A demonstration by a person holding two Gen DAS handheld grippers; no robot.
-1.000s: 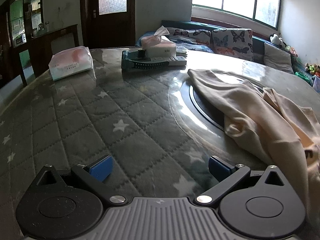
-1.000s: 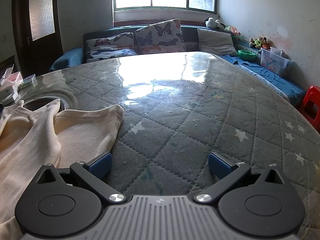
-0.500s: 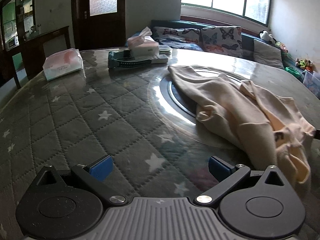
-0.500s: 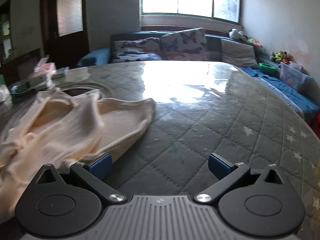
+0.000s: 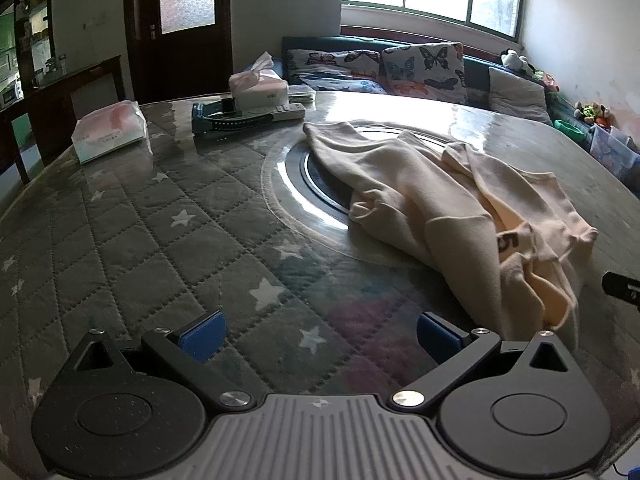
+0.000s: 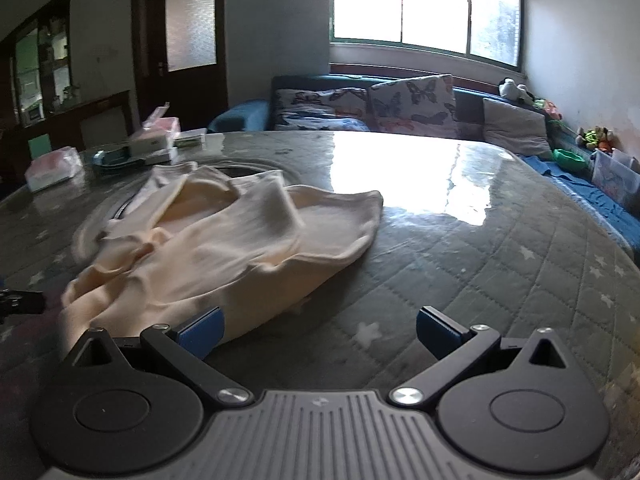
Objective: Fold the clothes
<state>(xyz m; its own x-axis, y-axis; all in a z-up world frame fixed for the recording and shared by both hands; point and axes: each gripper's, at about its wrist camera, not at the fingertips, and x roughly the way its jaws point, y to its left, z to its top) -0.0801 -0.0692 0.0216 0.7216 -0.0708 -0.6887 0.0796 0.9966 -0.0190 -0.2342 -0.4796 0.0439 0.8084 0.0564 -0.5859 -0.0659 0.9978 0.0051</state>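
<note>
Quilted star-print table (image 5: 132, 248) before a sofa (image 6: 320, 92) and window | cream garment (image 5: 440, 196) crumpled across the table's centre ring, blurred in the right view, maybe a shirt | tissue packs (image 5: 108, 130) at far edge | left gripper (image 5: 320, 334) spread wide, empty | right gripper (image 6: 318, 330) spread wide, empty, garment's hem just beside its left finger

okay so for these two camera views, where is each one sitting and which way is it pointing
Left wrist: on the left gripper, low over the table, facing the window; the cream garment lies to its right; open blue fingers show.
Right wrist: on the right gripper, same heading; garment to its left; open fingers show.
Shared: garment, tissue box, sofa.
</note>
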